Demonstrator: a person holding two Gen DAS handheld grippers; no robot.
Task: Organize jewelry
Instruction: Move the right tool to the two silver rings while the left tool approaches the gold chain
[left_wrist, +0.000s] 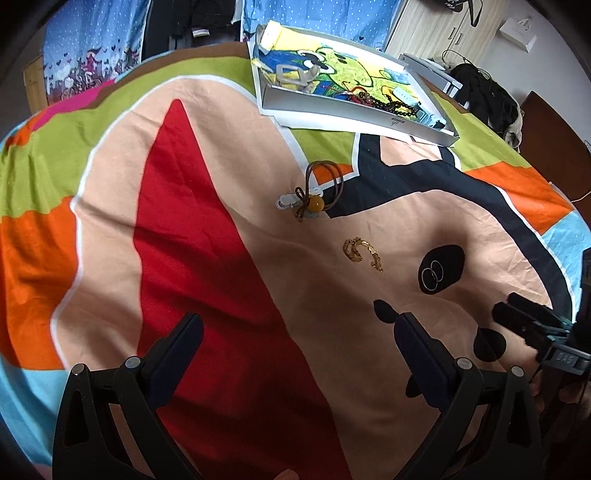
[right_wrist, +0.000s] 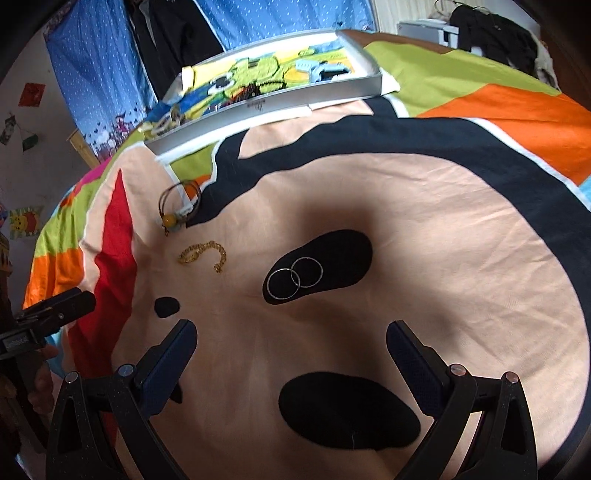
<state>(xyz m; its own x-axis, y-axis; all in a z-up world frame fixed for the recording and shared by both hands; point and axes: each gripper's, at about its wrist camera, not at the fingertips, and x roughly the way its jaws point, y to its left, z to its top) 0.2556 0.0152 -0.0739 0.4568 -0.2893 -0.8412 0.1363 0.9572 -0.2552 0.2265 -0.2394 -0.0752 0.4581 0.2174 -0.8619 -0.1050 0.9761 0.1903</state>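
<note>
Two thin silver rings (right_wrist: 293, 277) lie overlapping on a black patch of the bedspread, straight ahead of my right gripper (right_wrist: 291, 332), which is open and holds nothing. A gold chain (left_wrist: 364, 253) lies curled on the peach cloth ahead of my open, unloaded left gripper (left_wrist: 297, 328). Further off sits a brown hair tie with an amber bead (left_wrist: 314, 192). A grey tray (left_wrist: 332, 109) at the far side holds dark beads (left_wrist: 384, 101) and a pale watch (left_wrist: 402, 96). The chain (right_wrist: 203, 254), hair tie (right_wrist: 181, 206) and tray (right_wrist: 258, 107) also show in the right wrist view.
A colourful printed bedspread (left_wrist: 207, 229) covers the whole surface. Dark clothes (left_wrist: 487, 96) are piled beyond the far right edge. Blue curtains (right_wrist: 280, 18) hang behind. A hand (right_wrist: 40, 384) shows at the left edge of the right wrist view.
</note>
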